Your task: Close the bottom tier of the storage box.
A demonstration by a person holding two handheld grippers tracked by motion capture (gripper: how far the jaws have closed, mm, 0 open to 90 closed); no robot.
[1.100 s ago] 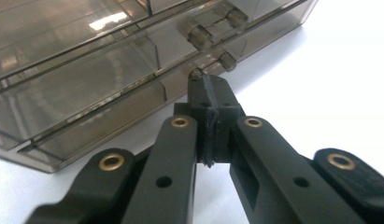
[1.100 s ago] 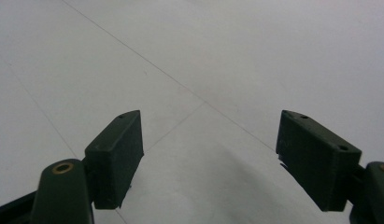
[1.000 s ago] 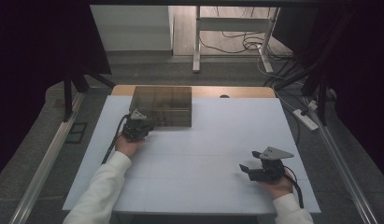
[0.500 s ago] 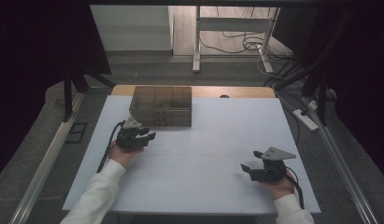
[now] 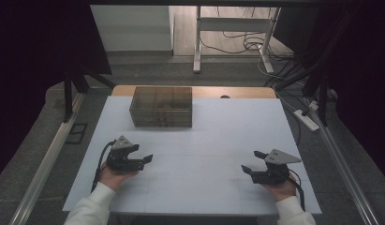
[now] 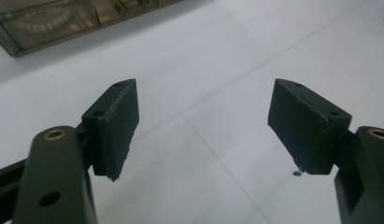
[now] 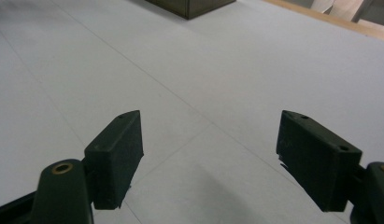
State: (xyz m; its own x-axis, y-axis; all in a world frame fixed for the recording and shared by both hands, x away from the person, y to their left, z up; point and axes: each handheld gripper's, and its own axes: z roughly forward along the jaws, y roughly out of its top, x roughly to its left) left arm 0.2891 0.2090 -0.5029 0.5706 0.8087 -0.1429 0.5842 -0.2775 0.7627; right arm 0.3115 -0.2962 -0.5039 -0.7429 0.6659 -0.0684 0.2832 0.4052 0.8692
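Smoky clear box [image 5: 161, 106] is sitting at the table's [image 5: 204, 140] far side, well apart from both grippers. Left gripper [image 5: 145, 159] is hovering nearer it, fingers [image 6: 116, 122] having just been spreading, nothing between. Right gripper [image 5: 252, 161] is resting with fingers [image 7: 117, 154] spread, empty.

surface: flat pale grey-white table [image 5: 213, 183] with faint seam lines, bare wood strip at 12 o'clock;
on it: translucent brown lidded plastic compartment box [image 5: 161, 107] towards 11 o'clock

White table [image 5: 204, 140]; power strip [image 5: 306, 119] and cables [image 5: 237, 42] on floor.
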